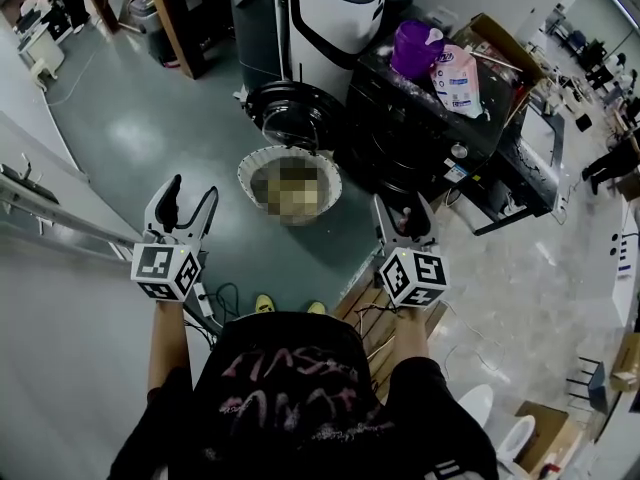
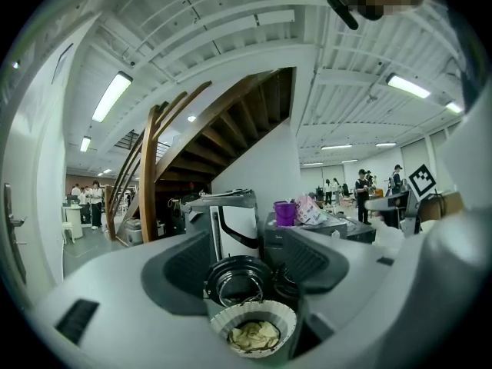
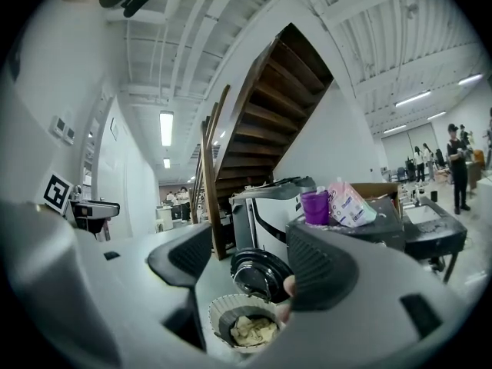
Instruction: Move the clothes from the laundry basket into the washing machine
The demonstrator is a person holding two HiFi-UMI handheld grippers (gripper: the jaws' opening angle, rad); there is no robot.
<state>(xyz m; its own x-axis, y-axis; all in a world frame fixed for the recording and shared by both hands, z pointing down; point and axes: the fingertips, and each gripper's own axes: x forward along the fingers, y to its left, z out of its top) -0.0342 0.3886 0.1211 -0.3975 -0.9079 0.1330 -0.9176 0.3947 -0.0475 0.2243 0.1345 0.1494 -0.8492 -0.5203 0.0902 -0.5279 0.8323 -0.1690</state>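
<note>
Laundry basket: white, with a fluted rim; it stands on the grey floor, straight ahead of both grippers and well apart from them; its far rim is just beside the washer's open door.
Clothes: a pale yellowish crumpled heap lying inside the basket; no jaw touches them; in both gripper views they show low, framed in the gap between the 2 pads but far beyond them.
Washing machine: black, beyond the basket and toward the right gripper's side; its round door hangs open over the floor behind the basket; a purple jug and a pink pouch sit on top.
Left gripper: held about level, pointing at the basket; jaws roughly half spread; released, nothing between the pads, nothing touched.
Right gripper: level with the left one, also aimed at the basket and door; jaws about half spread; released, gripping nothing, clear of the basket.
</note>
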